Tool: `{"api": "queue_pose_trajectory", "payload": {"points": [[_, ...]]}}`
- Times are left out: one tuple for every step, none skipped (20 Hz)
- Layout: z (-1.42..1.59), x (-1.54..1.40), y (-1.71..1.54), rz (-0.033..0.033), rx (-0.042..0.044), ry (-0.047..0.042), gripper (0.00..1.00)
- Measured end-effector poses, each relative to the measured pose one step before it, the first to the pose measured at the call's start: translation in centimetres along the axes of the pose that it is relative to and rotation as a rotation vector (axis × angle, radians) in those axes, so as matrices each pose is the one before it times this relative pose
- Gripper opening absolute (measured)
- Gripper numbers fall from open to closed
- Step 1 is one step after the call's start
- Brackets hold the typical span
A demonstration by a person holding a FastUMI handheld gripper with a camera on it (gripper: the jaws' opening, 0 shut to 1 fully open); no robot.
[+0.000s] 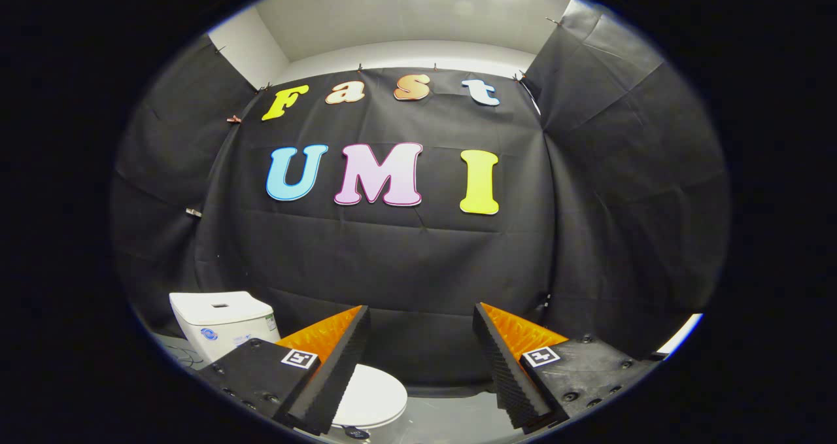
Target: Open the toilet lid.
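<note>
The gripper (422,359) hangs with its jaws spread and empty. The toilet lid (373,397) lies closed, low and left, partly behind the left finger, its tank (219,323) farther left. This looks like the approach; next the jaws must drop to the lid's near edge.

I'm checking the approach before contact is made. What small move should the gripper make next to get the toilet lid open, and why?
Probably swing down and left toward the closed white oval toilet lid. The open gripper, with its black ribbed fingers wide apart and holding nothing, points at the black cloth wall, while the lid lies low beside the left finger, in front of the white boxy tank.
</note>
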State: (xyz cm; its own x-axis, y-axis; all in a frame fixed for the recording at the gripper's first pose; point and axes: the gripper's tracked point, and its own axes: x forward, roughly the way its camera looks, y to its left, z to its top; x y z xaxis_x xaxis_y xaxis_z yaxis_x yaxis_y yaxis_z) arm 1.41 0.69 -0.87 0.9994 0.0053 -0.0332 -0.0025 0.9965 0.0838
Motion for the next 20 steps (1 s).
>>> {"api": "queue_pose_trajectory", "payload": {"points": [[0.074, 0.053, -0.022, -0.00256, 0.00329, -0.00255, 0.97], [0.016, 0.004, -0.068, 0.00001, -0.00205, -0.00448, 0.97], [-0.041, 0.042, -0.065, -0.00132, -0.00359, 0.00115, 0.97], [-0.183, 0.015, 0.047, 0.00425, 0.00152, 0.00441, 0.98], [0.023, -0.121, 0.092, 0.00226, 0.00263, 0.00221, 0.98], [0.167, 0.033, -0.071, -0.00089, -0.00041, -0.00186, 0.98], [0.095, 0.003, -0.083, -0.00078, -0.00086, -0.00241, 0.98], [0.002, -0.022, 0.011, 0.00033, 0.00057, -0.00153, 0.97], [-0.053, 0.001, 0.035, 0.00221, 0.00128, 0.00166, 0.97], [-0.112, -0.003, 0.142, 0.00361, -0.00033, 0.00211, 0.97], [-0.116, 0.016, 0.008, 0.00029, -0.00329, 0.00317, 0.97], [0.005, 0.005, 0.054, 0.00258, -0.00161, 0.00022, 0.97], [-0.056, 0.016, 0.053, 0.00183, 0.00037, 0.0015, 0.97], [-0.045, -0.004, 0.11, 0.0011, 0.00025, 0.00136, 0.97], [-0.15, 0.029, 0.022, 0.00223, -0.00022, 0.00506, 0.97], [-0.104, 0.032, 0.155, 0.00417, 0.00129, 0.00362, 0.97], [-0.063, -0.004, 0.144, 0.00547, 0.00514, 0.00369, 0.97], [-0.169, 0.019, 0.19, 0.00699, 0.01048, 0.00547, 0.98], [-0.241, 0.061, 0.128, 0.00461, 0.02197, 0.01099, 0.98], [-0.33, 0.131, 0.319, 0.01371, 0.03274, 0.01489, 0.97]]}}
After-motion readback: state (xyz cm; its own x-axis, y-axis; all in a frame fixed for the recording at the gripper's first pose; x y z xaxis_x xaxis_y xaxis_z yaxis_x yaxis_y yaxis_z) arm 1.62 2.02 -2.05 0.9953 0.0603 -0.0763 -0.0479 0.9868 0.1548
